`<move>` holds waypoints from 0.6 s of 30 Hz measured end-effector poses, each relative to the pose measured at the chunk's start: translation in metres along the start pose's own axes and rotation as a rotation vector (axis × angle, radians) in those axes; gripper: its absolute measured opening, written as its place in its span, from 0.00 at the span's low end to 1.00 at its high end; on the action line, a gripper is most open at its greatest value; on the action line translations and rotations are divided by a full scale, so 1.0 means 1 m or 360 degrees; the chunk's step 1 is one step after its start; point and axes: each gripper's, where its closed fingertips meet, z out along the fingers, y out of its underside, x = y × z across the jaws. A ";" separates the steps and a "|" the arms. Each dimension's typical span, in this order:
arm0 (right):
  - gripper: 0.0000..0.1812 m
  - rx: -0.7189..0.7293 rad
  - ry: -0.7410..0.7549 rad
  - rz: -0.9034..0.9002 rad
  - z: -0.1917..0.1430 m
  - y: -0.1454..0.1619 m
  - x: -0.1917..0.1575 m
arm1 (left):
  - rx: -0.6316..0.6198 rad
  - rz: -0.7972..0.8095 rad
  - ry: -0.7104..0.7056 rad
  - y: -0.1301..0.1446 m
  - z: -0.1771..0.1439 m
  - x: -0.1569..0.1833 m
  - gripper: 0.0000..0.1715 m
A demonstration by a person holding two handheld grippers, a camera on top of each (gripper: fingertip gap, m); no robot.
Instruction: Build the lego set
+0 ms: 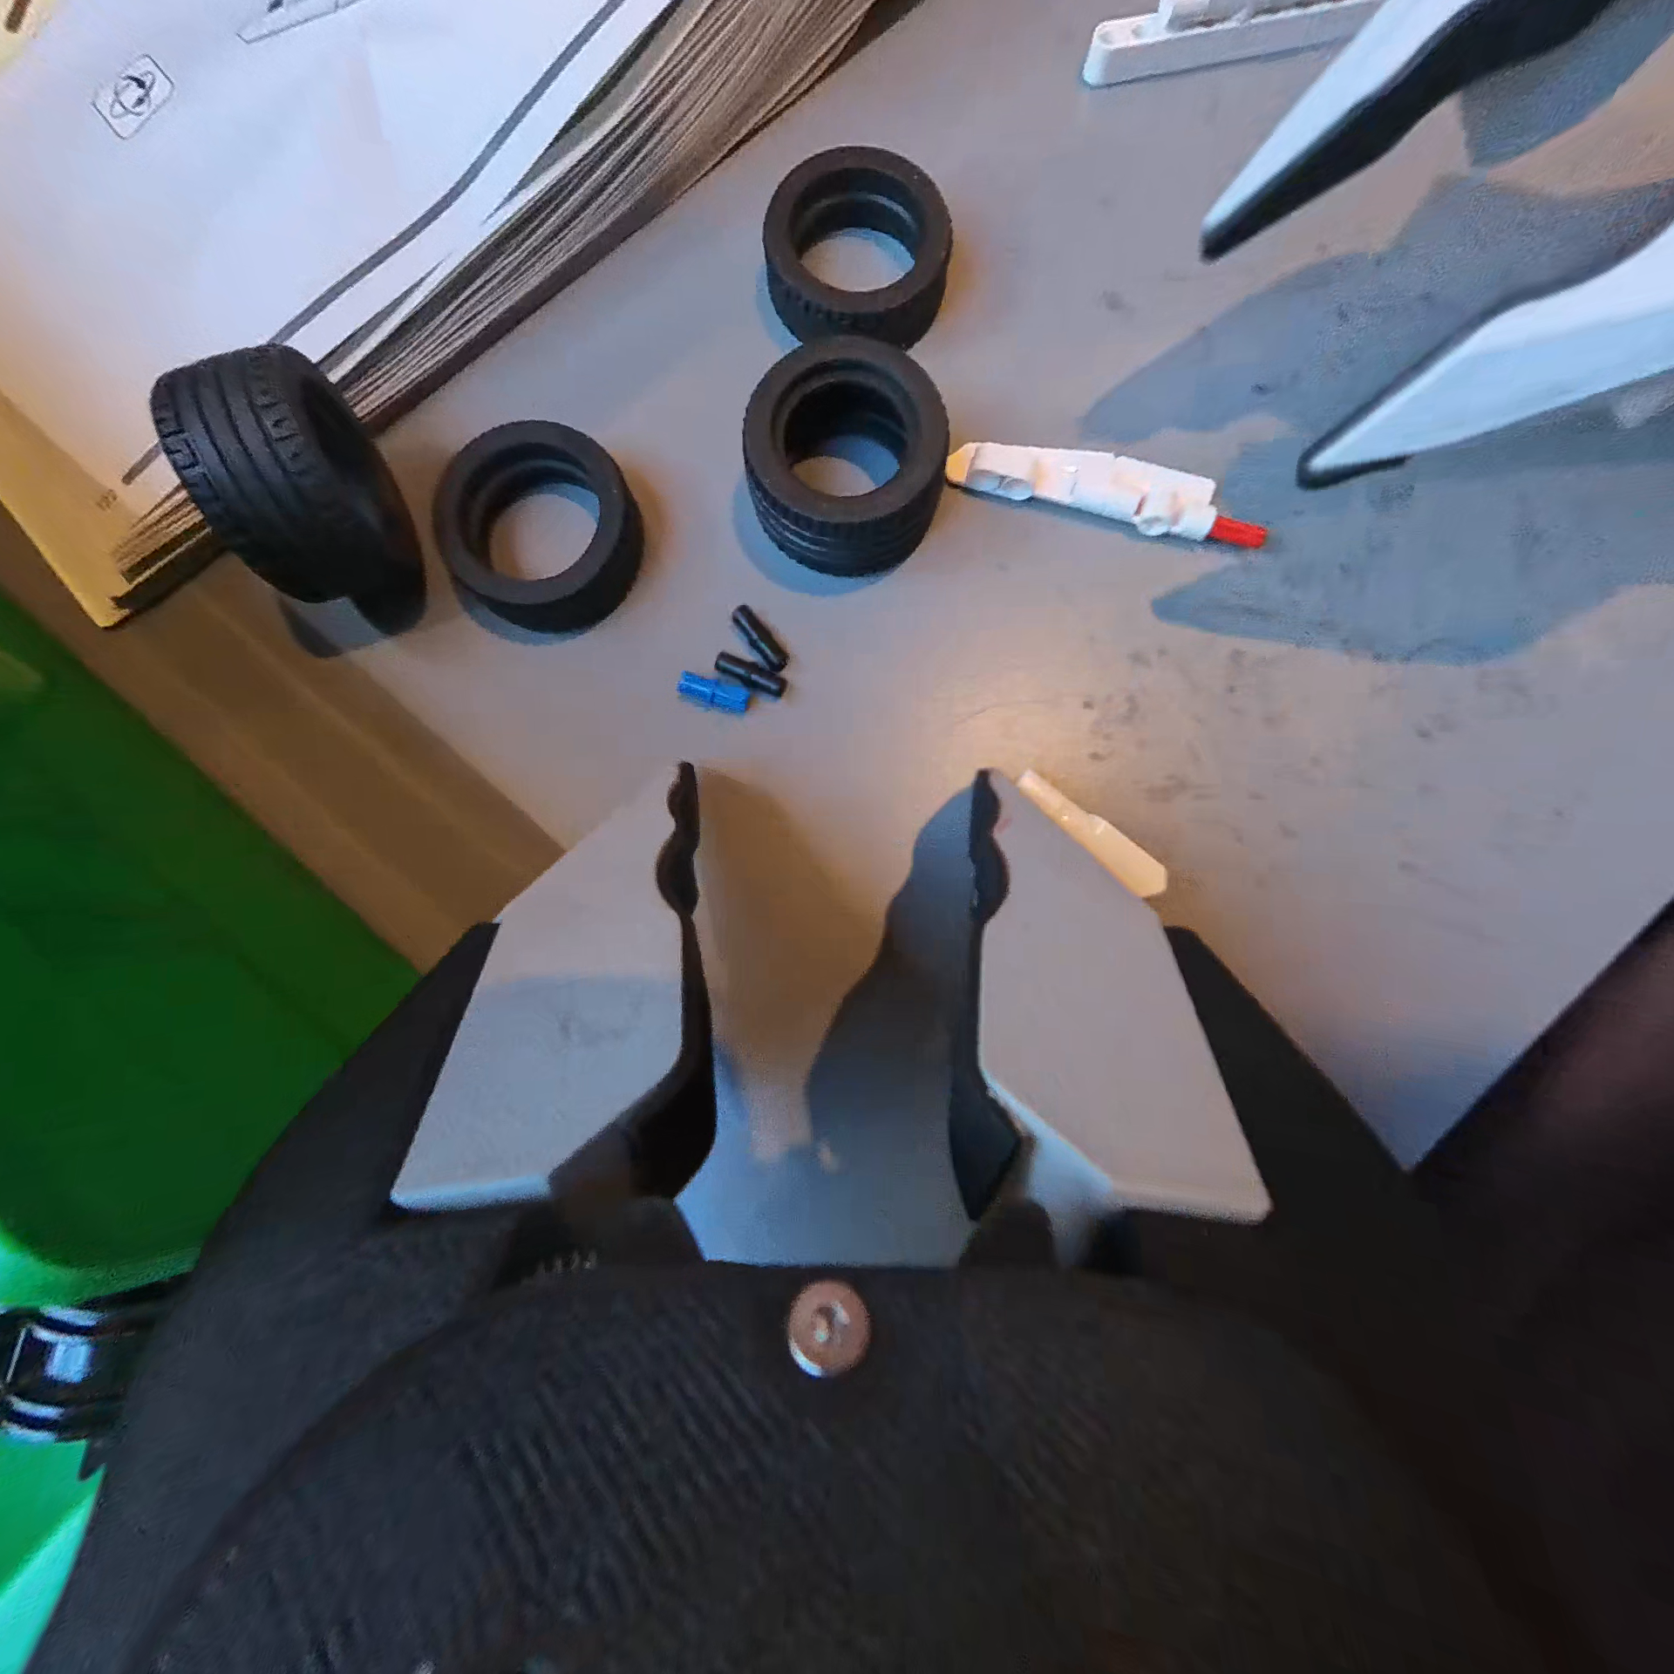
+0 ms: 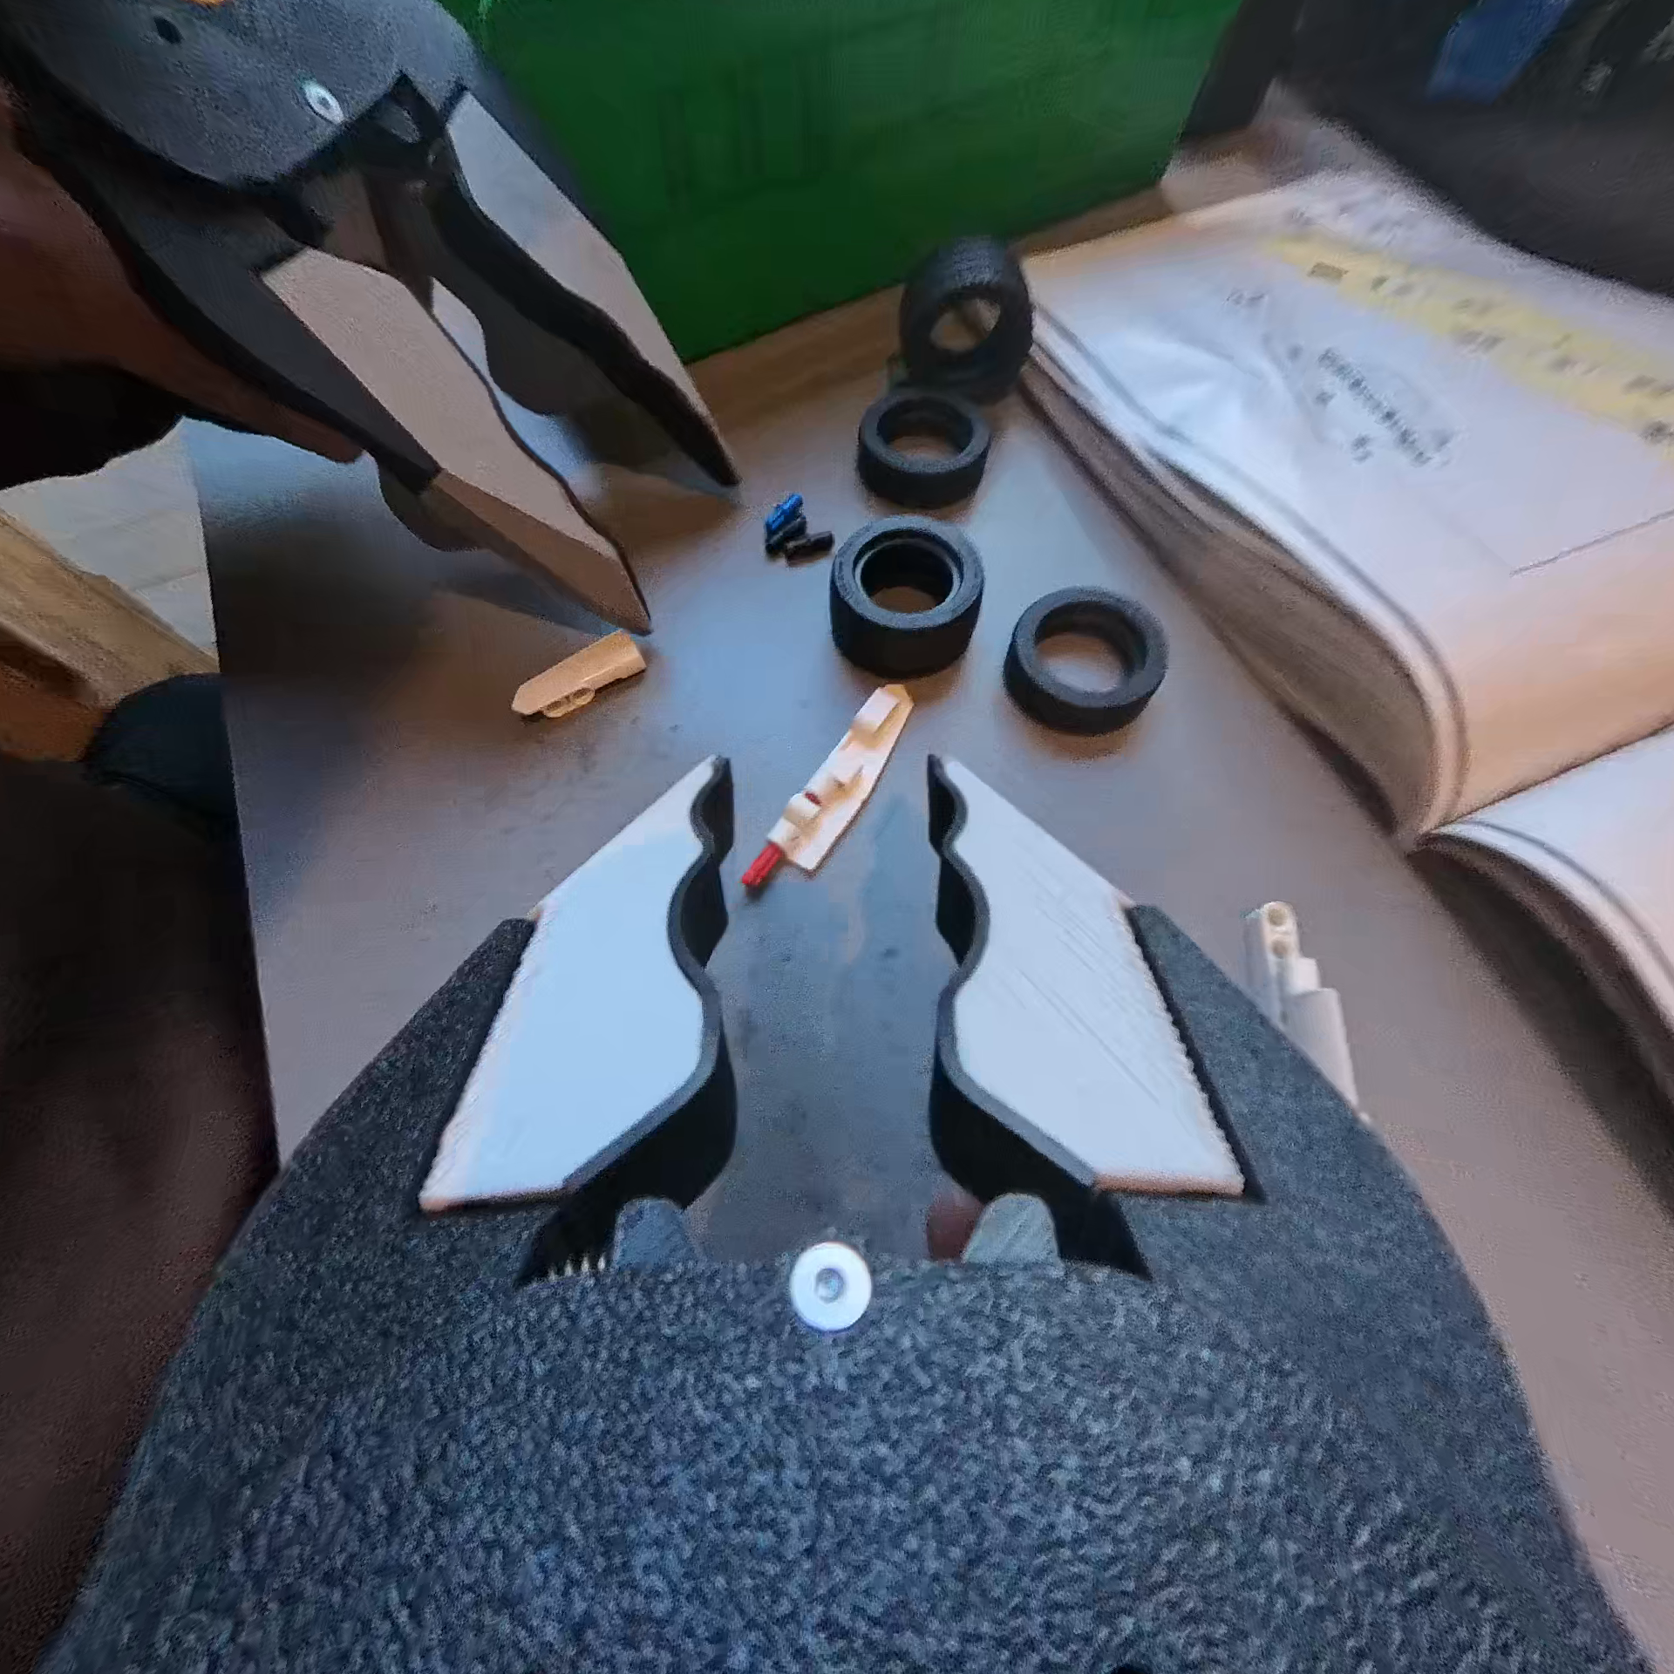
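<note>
Four black tyres (image 1: 847, 457) sit mid-worktop, one propped against the open instruction book (image 2: 1341, 507) at the far edge, probably kept together for fitting later. Loose pins (image 1: 738, 666) lie beside them. The left hand-held gripper (image 1: 838, 788) hangs open and empty, one fingertip by a small white piece (image 2: 580, 684). The right hand-held gripper (image 2: 829, 770) is open too, empty, lined up over the white piece with a red peg (image 2: 829, 793)
</note>
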 end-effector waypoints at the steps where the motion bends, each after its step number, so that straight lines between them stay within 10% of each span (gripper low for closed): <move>1: 0.25 -0.0043 -0.0020 0.0028 0.004 0.004 -0.002 | 0.0009 -0.0008 0.0010 0.000 -0.001 0.001 0.34; 8: 0.10 -0.0355 -0.0065 -0.0021 0.022 0.031 -0.007 | 0.0230 0.0001 0.0104 -0.017 -0.026 0.021 0.32; 18: 0.08 -0.0377 -0.0027 -0.0235 -0.045 0.072 -0.032 | 0.0104 0.0136 -0.0043 0.003 -0.001 0.046 0.16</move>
